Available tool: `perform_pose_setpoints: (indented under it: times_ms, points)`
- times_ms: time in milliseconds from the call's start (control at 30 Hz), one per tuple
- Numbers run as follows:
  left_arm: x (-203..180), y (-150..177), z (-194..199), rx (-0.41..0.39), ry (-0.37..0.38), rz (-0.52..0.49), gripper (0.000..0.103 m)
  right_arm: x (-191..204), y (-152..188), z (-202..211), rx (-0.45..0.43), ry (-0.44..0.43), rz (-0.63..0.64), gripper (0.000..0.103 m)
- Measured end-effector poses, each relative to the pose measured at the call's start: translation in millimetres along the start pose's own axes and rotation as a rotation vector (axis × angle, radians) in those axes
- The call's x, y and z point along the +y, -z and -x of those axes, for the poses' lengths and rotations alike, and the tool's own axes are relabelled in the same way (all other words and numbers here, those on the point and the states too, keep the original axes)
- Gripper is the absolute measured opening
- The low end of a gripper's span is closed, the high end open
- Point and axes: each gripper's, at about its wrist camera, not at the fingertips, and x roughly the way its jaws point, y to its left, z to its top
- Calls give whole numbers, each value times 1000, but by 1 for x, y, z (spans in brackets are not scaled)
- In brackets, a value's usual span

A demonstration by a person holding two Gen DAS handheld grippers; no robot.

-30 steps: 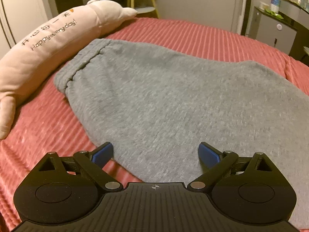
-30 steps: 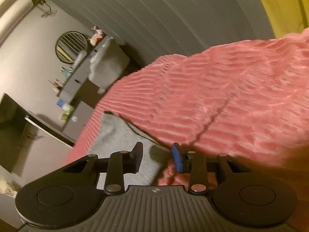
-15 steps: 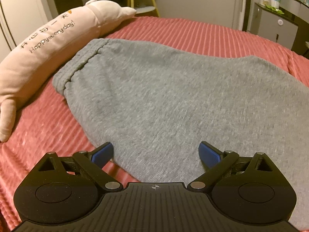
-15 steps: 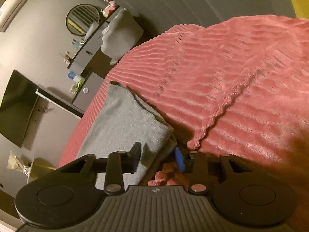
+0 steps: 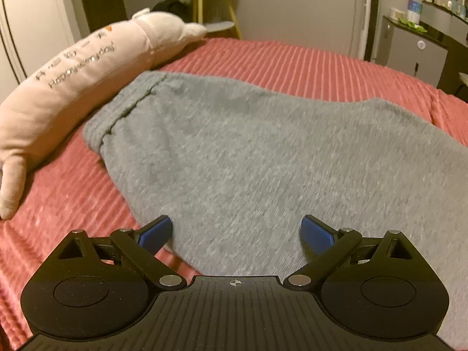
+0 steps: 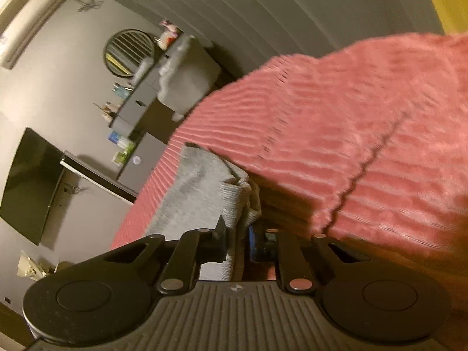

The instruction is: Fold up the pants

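the right gripper (image 6: 237, 238) is closing its jaws on the ribbed cuff (image 6: 234, 201) of the grey pants (image 6: 193, 193); the fabric sits pinched between the black finger and the blue pad (image 6: 254, 245), bunched upward toward 12 o'clock from the jaws. the rest of that leg runs off toward 11 o'clock over the red bed (image 6: 351, 134). beyond the bed edge, toward 10 o'clock, stand a dresser (image 6: 137, 114) with a round mirror (image 6: 130, 52) and a dark tv (image 6: 32, 187).

the left gripper (image 5: 236, 234) is spread wide with nothing between its blue pads (image 5: 155, 234). it hovers over the near edge of the pants (image 5: 263, 158), which lie flat across the bed (image 5: 292, 61), the waistband (image 5: 122, 114) at 10 o'clock. just beside the waistband, toward 10 o'clock, a long pink plush pillow (image 5: 76, 87) lies along the bed's edge. a small cabinet (image 5: 415, 52) stands at 2 o'clock.
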Motion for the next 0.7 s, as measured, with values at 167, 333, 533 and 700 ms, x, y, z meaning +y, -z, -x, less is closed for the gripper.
perform_pose_setpoints:
  times_ms: [167,333,533,700]
  points:
    - [-12,1,3,-29,40,-68,99,4,5,-21,72,65,16,20]
    - [-18,2,1,-19,60,-99,99,15,15,-24,41,127,73,9]
    - [-14,1,-3,-17,95,-72,99,110,26,-8,-28,227,485,9]
    - [-11,2,-1,-23,123,-59,99,235,94,4,-25,42,915,8]
